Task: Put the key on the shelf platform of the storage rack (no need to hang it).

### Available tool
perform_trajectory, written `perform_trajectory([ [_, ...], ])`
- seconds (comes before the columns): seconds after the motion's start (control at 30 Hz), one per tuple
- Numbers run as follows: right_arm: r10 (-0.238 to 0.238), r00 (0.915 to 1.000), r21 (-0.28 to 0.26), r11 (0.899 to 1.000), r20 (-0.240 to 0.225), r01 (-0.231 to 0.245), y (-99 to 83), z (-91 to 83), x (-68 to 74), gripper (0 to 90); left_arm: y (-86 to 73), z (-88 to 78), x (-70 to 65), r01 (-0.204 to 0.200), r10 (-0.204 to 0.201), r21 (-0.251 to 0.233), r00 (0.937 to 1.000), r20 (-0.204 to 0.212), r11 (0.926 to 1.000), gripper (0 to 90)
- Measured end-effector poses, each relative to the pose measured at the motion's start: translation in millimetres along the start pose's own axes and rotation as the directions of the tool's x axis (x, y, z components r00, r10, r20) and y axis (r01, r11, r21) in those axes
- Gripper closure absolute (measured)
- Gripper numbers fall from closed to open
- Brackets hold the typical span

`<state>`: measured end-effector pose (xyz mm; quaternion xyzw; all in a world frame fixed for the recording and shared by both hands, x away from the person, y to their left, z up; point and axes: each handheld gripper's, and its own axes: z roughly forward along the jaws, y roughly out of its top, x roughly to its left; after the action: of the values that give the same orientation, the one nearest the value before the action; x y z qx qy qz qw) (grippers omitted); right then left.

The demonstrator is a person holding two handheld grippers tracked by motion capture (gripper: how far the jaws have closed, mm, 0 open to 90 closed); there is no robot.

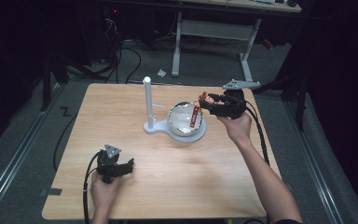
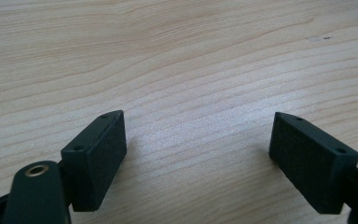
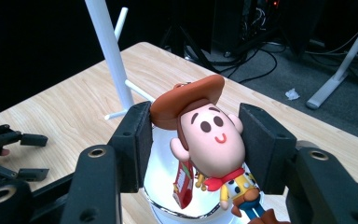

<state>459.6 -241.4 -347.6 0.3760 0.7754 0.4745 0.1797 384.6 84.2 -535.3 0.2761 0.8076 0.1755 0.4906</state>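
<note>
Right tongs [image 3: 193, 140] clamped around cowboy figure [image 3: 209, 140], above white bowl [image 3: 161, 186].

The table [image 1: 168, 186] is showing pale wood with a wavy grain. On it a white stand [image 1: 148, 100] is rising beside a white bowl [image 1: 179, 122]. The cowboy figure [image 3: 212, 140] is wearing a brown hat, a red neckerchief and a yellow shirt, with a red tag [image 3: 183, 184] hanging. Both grippers' pads [image 2: 95, 158] are looking matte black.
</note>
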Motion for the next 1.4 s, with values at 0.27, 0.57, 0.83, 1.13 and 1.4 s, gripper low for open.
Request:
perform_trajectory([
  [0.27, 0.017, 0.9998, 0.007, 1.000, -0.012, -0.017, -5.5, 15.7, -1.8, 46.8, -0.2, 0.1, -0.1, 0.000, 0.000, -0.003, 1.0000, -0.002, 1.0000, 19.2],
  [0.57, 0.049, 0.9987, 0.027, 0.998, -0.015, -0.049, -17.1, 30.5, -5.4, 46.7, -0.2, 0.1, 0.0, -0.001, 0.001, -0.002, 1.0000, -0.001, 1.0000, 19.1],
  [0.83, 0.080, 0.9965, 0.035, 0.996, -0.022, -0.079, -28.4, 35.8, -9.2, 46.6, -0.2, 0.1, 0.1, -0.003, 0.003, -0.002, 1.0000, -0.001, 1.0000, 19.2],
  [1.13, 0.079, 0.9965, 0.053, 0.996, -0.029, -0.077, -33.5, 49.9, -6.5, 46.6, -0.2, 0.1, 0.2, -0.004, 0.004, -0.002, 1.0000, 0.000, 1.0000, 19.2],
  [1.4, 0.078, 0.9966, 0.066, 0.995, -0.026, -0.076, -39.0, 60.1, -4.5, 46.6, -0.2, 0.1, 0.1, -0.002, 0.002, -0.002, 1.0000, -0.001, 1.0000, 19.2],
])
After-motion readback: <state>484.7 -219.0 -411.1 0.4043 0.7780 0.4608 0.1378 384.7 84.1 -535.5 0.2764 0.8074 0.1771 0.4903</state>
